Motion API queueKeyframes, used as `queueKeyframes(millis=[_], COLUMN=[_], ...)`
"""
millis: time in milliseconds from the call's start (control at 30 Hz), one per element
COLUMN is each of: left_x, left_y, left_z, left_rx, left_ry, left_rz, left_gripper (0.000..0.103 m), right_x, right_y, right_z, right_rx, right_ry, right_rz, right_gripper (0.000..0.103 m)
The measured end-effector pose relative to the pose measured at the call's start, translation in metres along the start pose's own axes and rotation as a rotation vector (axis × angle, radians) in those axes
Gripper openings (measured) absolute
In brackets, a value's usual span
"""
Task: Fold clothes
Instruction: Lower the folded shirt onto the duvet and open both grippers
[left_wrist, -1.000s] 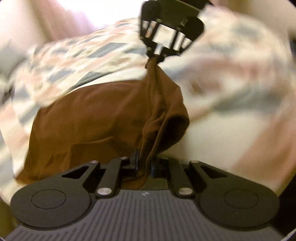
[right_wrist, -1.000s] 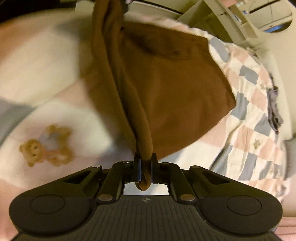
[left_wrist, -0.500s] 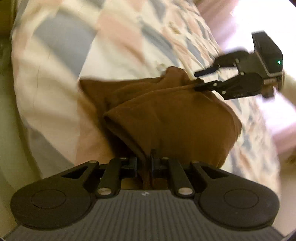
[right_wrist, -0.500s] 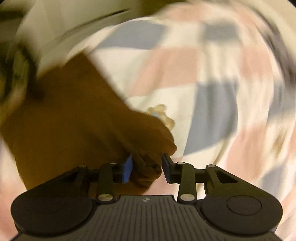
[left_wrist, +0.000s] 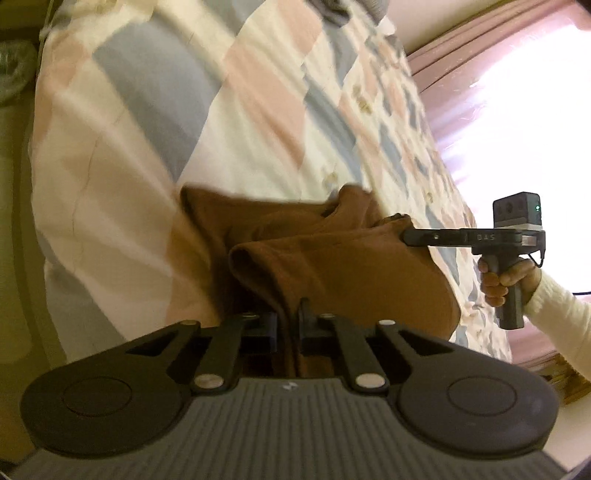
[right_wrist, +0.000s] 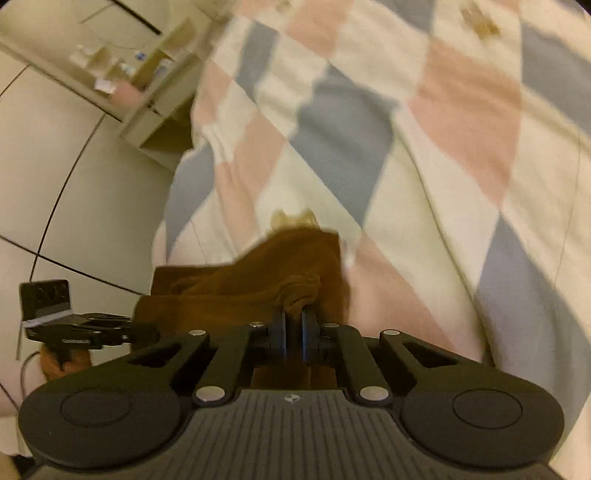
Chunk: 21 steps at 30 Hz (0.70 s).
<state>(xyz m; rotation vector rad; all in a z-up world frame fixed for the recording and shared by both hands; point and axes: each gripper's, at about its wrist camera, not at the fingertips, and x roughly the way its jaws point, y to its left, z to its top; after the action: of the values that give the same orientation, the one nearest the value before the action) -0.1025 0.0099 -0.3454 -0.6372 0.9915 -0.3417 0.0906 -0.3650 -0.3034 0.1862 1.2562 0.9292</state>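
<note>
Where both tools reach forward, a checked quilt of cream, pink and grey-blue patches spreads beyond and beneath them; on it, directly ahead of each tool, lies the brown garment, doubled over itself; the left gripper is clamped on a gathered edge at its near side; the right gripper is pinched on a bunched corner; a hand in a cream sleeve grips the right tool's handle.
</note>
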Motion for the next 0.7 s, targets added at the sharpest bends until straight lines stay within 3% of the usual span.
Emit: queueKeyframes(millis=[133, 333, 567, 667, 700], left_x=[-0.018, 0.014, 0.020, 0.018, 0.016], left_y=[-0.013, 0.000, 0.013, 0.017, 0.017], left_z=[0.008, 0.021, 0.019, 0.018, 0.017], left_rx=[0.092, 0.113, 0.097, 0.061, 0.049], left_ry=[-0.090, -0.049, -0.055, -0.037, -0.031], left_rz=[0.022, 0.093, 0.106, 0.137, 0.148], left_gripper=[0.006, 0.007, 0.009, 0.015, 0.015], right_x=[-0.015, 0.010, 0.036, 0.038, 0.033], right_y=[0.007, 0.001, -0.012, -0.013, -0.014], right_z=[0.007, 0.017, 0.014, 0.012, 0.011], right_rx=[-0.018, -0.020, 0.008, 0.043, 0.069], right_ry=[-0.121, -0.119, -0.130, -0.140, -0.157], right_rz=[0.030, -0.041, -0.078, -0.124, -0.138], right_gripper=[0.006, 0.006, 0.006, 0.023, 0.040])
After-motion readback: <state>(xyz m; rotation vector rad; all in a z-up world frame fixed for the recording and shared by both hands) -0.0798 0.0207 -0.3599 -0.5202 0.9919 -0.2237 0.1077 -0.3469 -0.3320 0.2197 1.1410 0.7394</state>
